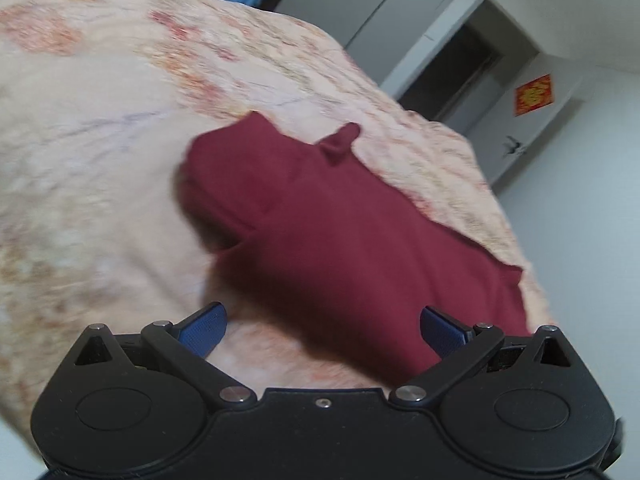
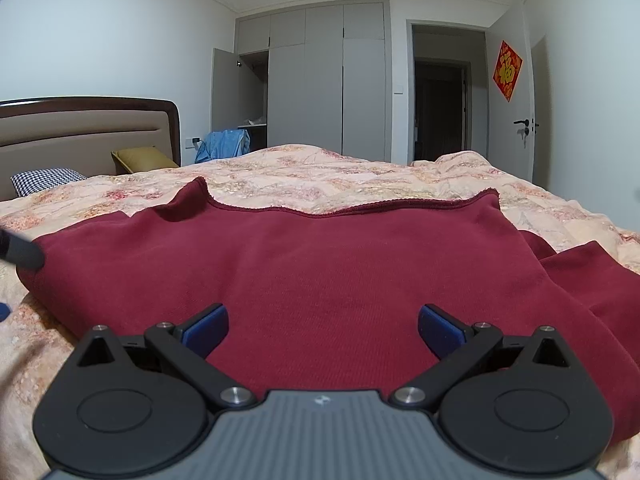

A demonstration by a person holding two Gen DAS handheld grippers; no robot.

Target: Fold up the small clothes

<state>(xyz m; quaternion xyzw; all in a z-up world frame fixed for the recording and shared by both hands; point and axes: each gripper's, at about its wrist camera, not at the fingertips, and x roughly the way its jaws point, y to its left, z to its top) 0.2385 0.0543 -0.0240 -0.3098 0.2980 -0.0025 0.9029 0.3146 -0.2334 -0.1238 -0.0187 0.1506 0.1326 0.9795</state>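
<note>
A dark red garment (image 1: 344,236) lies partly folded on the bed's floral quilt (image 1: 100,160). In the left wrist view, which is tilted and blurred, my left gripper (image 1: 323,330) is open and empty, hovering over the garment's near edge. In the right wrist view the garment (image 2: 320,264) spreads wide, with a hemmed edge at the far side and a flap at the right. My right gripper (image 2: 323,330) is open and empty, low over the cloth. A dark part of the left gripper (image 2: 20,254) shows at the garment's left edge.
The quilt (image 2: 340,176) covers the whole bed. A headboard (image 2: 88,128), a houndstooth pillow (image 2: 46,179) and a mustard pillow (image 2: 144,159) are at the far left. A grey wardrobe (image 2: 320,80), an open doorway (image 2: 440,92) and a blue cloth (image 2: 224,144) lie beyond.
</note>
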